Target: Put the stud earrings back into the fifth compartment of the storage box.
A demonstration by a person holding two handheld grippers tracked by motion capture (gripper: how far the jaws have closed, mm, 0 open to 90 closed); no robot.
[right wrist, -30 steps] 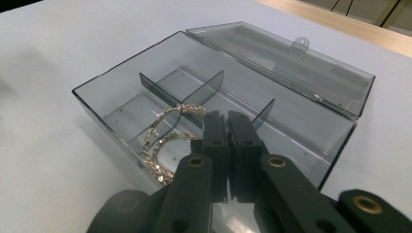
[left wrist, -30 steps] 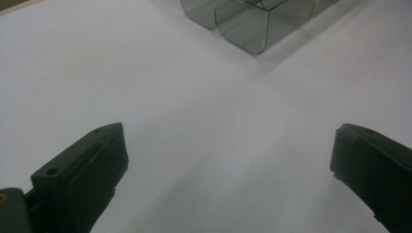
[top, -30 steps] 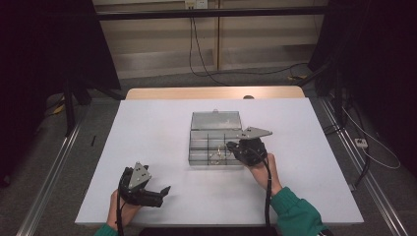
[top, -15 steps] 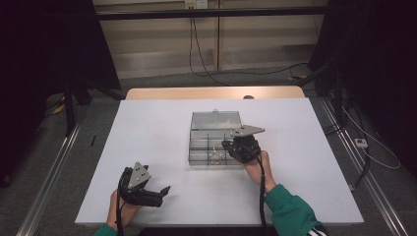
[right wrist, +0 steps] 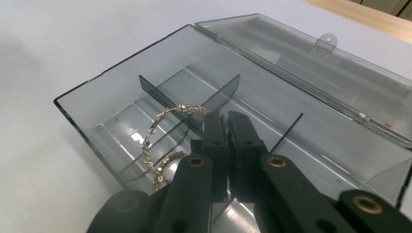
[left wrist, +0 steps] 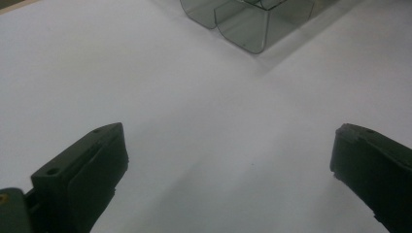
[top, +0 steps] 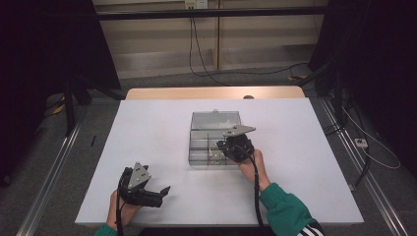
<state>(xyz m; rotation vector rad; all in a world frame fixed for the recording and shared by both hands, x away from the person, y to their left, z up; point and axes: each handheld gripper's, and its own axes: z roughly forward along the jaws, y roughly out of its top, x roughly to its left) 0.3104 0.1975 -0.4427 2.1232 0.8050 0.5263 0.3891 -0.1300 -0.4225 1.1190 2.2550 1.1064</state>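
- Right gripper view: the gold chain (right wrist: 163, 141) hangs from the clenched tips of the right gripper (right wrist: 227, 120), pinched at its top end, with the rest drooping in a loop into the near-left compartment of the clear smoky organizer box (right wrist: 97, 104).
- High view: that box (top: 196, 147) sits near the middle of the white table (top: 147, 128), lid open toward the far edge, and the right gripper (top: 231, 150) is over its near-right part.
- The step looks like laying the chain into 1 compartment. Best to keep the pinch firm, carry the hanging loop clear of the upright divider (right wrist: 160, 90), and lower until the links pool on the floor before letting go.
- A snag on the divider could drag the light box.
- Left gripper (top: 156, 192), jaws spread wide and holding nothing, rests near the table's near-left corner; it could steady the box's edge.
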